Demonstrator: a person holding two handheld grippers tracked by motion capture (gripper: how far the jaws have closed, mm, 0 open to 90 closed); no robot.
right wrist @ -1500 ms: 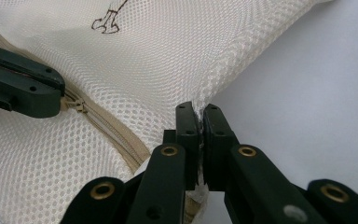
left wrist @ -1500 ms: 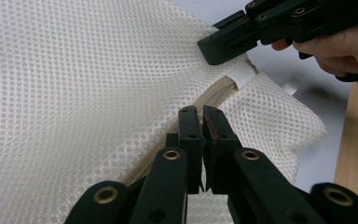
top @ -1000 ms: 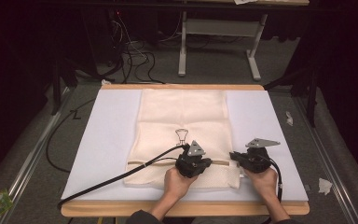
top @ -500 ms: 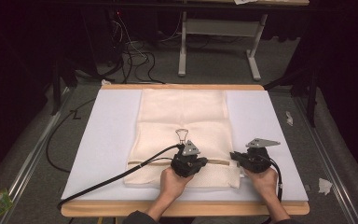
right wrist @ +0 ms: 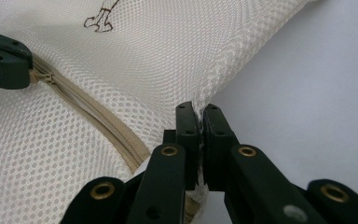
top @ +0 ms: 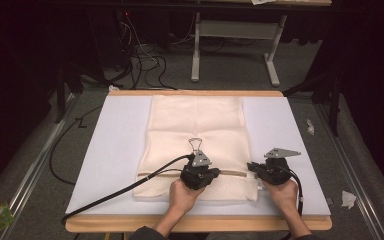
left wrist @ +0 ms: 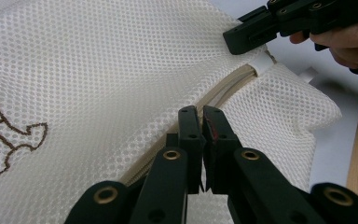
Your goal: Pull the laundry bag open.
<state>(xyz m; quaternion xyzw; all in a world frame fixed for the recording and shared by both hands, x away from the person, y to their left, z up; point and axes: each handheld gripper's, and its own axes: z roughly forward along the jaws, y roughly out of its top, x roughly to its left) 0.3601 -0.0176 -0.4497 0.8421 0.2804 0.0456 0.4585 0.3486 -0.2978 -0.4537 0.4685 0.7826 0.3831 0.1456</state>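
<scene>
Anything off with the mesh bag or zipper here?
Nothing damaged or spilled. The mesh bag lies flat on the white mat; the left tool is shut at the zipper, the right tool on the bag's edge. Paper scraps lie beside the table.

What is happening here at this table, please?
A person works on a cream mesh laundry bag that lies flat on a white board. The left hand-held gripper is shut at the bag's zipper, about halfway along it. The right hand-held gripper is shut on the bag's edge at the zipper's end, holding the mesh. The zipper looks closed.
</scene>
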